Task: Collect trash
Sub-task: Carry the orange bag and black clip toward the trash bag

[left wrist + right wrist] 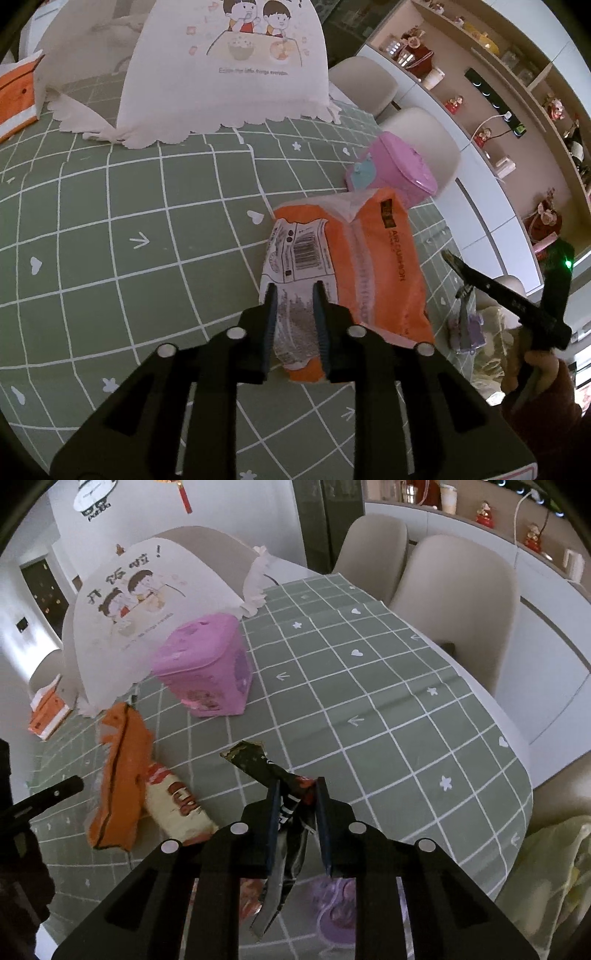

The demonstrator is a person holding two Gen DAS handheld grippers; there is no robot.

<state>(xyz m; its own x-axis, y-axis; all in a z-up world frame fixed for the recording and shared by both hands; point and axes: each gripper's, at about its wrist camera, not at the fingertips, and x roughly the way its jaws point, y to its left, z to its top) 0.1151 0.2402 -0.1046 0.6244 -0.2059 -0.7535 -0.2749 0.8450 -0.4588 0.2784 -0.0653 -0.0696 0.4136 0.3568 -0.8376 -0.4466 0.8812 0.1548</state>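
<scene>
Left gripper (295, 291) nearly closed, pads pinching near end of orange-and-white wrapper (347, 273); wrapper lies on green checked tablecloth (147, 206) toward table's right edge, in front of pink bin (391, 171). Right gripper (297, 790) nearly closed, clamped on crumpled black wrapper (258, 760), lifted off cloth near table's near edge. Cream-and-red snack packet (177, 805) lies beside orange wrapper. Purple wrapper (334, 908) lies under right gripper. Folding food cover (229, 66) stands at far edge.
</scene>
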